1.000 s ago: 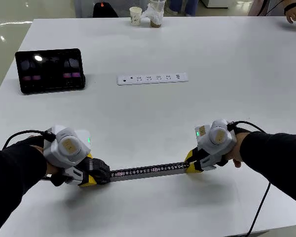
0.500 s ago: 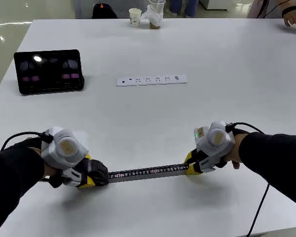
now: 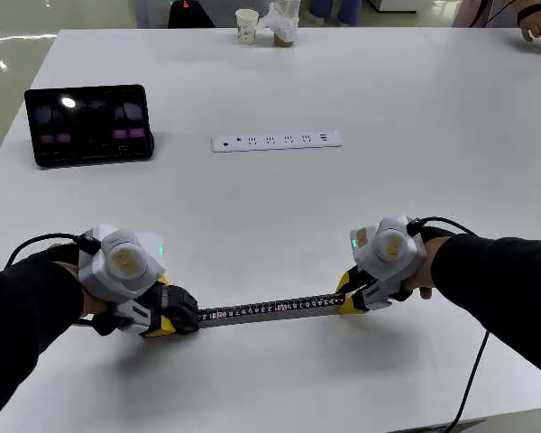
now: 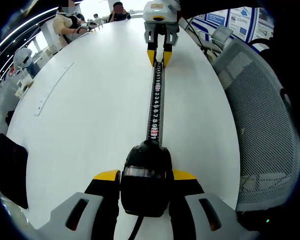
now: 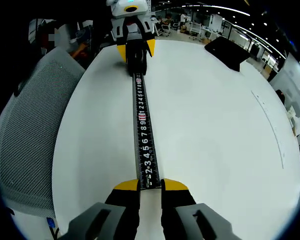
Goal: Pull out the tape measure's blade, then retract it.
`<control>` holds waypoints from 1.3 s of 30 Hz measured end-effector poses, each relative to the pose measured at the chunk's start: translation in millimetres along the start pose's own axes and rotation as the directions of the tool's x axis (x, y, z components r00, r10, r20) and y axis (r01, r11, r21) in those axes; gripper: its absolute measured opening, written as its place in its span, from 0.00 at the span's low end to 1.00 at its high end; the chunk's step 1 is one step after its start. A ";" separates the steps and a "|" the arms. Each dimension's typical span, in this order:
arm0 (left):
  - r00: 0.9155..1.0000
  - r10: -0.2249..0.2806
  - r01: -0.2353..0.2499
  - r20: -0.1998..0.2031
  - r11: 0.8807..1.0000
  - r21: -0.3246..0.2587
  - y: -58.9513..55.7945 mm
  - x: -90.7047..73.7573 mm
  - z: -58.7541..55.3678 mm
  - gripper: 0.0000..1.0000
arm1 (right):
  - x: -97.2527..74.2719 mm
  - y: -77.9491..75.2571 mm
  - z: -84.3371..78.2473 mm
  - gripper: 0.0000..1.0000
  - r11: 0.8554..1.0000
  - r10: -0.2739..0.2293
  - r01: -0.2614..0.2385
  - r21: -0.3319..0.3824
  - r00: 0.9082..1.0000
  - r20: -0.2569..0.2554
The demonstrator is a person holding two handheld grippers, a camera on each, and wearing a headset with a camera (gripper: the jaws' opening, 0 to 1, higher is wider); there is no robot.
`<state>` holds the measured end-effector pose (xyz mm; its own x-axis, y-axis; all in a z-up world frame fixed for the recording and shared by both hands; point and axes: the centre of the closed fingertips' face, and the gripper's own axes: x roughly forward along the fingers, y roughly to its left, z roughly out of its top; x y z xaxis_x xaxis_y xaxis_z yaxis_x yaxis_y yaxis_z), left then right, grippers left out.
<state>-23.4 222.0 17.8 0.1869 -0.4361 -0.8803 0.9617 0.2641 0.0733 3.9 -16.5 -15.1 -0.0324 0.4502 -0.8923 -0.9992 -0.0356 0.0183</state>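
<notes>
One blade (image 3: pixel 270 309): case (image 4: pixel 145 172) in left claw (image 3: pixel 169 319), tip (image 5: pixel 149 183) in right claw (image 3: pixel 346 303).

The table (image 3: pixel 388 117) is smooth and white with a soft sheen. The case (image 4: pixel 146 172) is glossy black plastic; the blade (image 5: pixel 141 130), thin dark metal, looks semi-matt. The tablet (image 3: pixel 90 124) has a glossy screen that mirrors lamps. The chair back (image 4: pixel 262 125) is grey open mesh.
</notes>
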 end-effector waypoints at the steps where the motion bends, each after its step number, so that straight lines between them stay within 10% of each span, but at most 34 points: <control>1: 1.000 0.002 -0.002 0.001 1.000 0.001 0.3 -0.5 0.1 0.32 | 0.2 0.2 0.4 0.13 1.000 0.000 0.000 -0.006 1.000 -0.003; 20: 0.999 0.044 -0.043 0.002 0.996 -0.077 14.4 -18.6 -6.0 0.54 | -7.5 6.1 -7.1 0.28 1.000 -0.017 0.017 0.004 1.000 -0.023; 39: 0.999 0.023 -0.017 0.030 0.981 -0.195 -1.6 -20.3 -4.6 0.74 | -14.2 13.1 -4.4 0.60 0.984 -0.086 0.080 0.158 0.996 0.031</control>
<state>-29.7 234.4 33.5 0.2152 -0.4550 -0.8641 0.9008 0.4341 -0.0043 -8.6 -27.3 -4.1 0.0525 0.4788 -0.8763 -0.9898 0.1415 0.0180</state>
